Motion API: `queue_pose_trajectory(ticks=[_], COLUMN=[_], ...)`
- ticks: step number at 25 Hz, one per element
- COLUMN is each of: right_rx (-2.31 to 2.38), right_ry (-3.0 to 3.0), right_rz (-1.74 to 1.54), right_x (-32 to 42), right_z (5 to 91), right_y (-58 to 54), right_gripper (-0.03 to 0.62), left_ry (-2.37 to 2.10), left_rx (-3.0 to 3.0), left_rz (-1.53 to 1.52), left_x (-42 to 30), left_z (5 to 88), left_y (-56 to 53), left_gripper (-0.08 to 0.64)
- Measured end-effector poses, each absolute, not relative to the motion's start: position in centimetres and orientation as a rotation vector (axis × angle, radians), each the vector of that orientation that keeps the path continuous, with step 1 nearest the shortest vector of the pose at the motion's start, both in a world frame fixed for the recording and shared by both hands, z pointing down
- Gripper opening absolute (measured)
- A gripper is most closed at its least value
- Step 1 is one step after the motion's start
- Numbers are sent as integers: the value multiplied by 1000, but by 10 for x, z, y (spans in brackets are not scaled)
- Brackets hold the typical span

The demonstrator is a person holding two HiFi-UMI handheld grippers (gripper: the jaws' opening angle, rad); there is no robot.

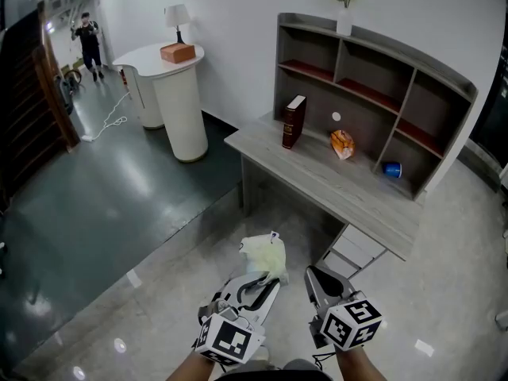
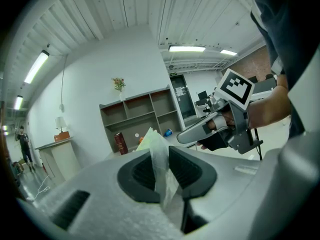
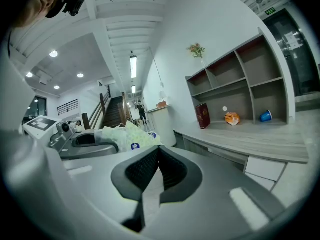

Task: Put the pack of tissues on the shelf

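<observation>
The pack of tissues (image 1: 264,254), pale yellow in clear wrap, hangs from my left gripper (image 1: 267,280), which is shut on its wrapper edge. In the left gripper view the thin film of the tissue pack (image 2: 151,140) is pinched between the dark pads (image 2: 141,174). My right gripper (image 1: 312,275) floats just right of it, shut and empty; its pads meet in the right gripper view (image 3: 157,153), where the tissue pack (image 3: 125,135) lies to the left. The grey shelf (image 1: 413,76) stands on the desk (image 1: 317,182) ahead, several steps away.
The shelf's bottom row holds a dark red book (image 1: 294,121), an orange bag (image 1: 342,144) and a blue cup (image 1: 392,169); a flower vase (image 1: 344,18) stands on top. A drawer unit (image 1: 355,250) sits under the desk. A white counter (image 1: 178,94) with lamp stands left; a person (image 1: 90,42) stands far back.
</observation>
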State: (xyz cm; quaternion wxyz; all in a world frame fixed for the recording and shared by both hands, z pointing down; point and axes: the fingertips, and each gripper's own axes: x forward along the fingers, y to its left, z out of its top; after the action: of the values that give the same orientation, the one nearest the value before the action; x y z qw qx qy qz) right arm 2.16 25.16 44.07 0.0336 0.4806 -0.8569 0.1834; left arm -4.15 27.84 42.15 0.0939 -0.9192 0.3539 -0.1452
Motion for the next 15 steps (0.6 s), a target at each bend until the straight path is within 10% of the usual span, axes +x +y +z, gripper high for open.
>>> queue_pose_trajectory(ticks=[15], right_rx=[1488], right_ry=[-2629], right_rz=[541], right_x=[17], right_z=[437], right_y=[183], right_gripper=[0], left_ry=[1026], left_rx=[-2729], left_rz=[-409], left_x=[-44], left_z=[419], left_y=[218], left_gripper=[51])
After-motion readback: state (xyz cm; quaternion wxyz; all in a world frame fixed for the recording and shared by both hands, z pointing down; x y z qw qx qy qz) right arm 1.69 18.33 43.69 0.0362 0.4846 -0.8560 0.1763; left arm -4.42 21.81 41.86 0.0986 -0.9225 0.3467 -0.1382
